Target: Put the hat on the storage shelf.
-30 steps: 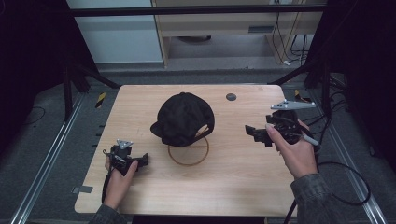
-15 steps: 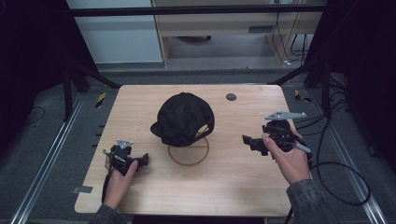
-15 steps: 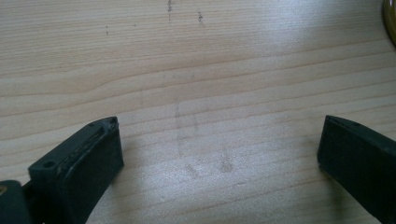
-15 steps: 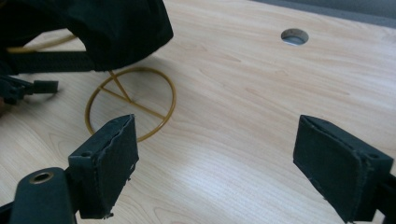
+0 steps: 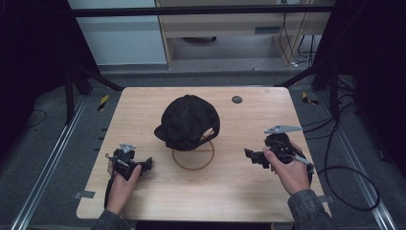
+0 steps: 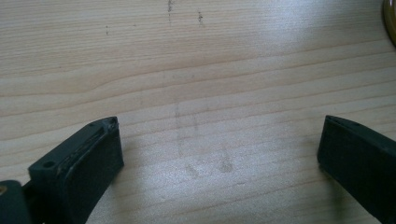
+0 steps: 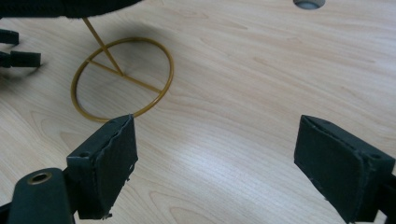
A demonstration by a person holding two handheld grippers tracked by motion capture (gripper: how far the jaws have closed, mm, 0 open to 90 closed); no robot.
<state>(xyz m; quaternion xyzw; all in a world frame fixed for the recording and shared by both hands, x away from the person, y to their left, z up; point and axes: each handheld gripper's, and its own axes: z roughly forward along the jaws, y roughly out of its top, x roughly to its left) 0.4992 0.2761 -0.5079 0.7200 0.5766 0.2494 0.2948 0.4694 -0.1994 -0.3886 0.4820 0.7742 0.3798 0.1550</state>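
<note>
A black cap (image 5: 187,120) sits on a gold wire stand whose ring base (image 5: 193,155) lies on the wooden table (image 5: 230,191). My left gripper (image 5: 145,164) rests low at the front left, to the left of the ring, jaws pointing toward it. In the left gripper view it (image 6: 219,140) is open over bare wood, with a sliver of the ring (image 6: 390,18) at the top right. My right gripper (image 5: 249,156) is held to the right of the ring. The right gripper view shows it (image 7: 219,140) open, with the ring base (image 7: 122,77) and the cap's edge (image 7: 70,5) ahead.
A small dark round insert (image 5: 236,99) is set in the table near its far right edge. A black cable (image 5: 352,184) loops off the right side. Metal rails (image 5: 45,167) run along both sides, and a shelf unit (image 5: 230,28) stands behind.
My right gripper has come down and toward the person, a little to the left, nearer the tabletop. The left gripper and the cap have stayed put.
</note>
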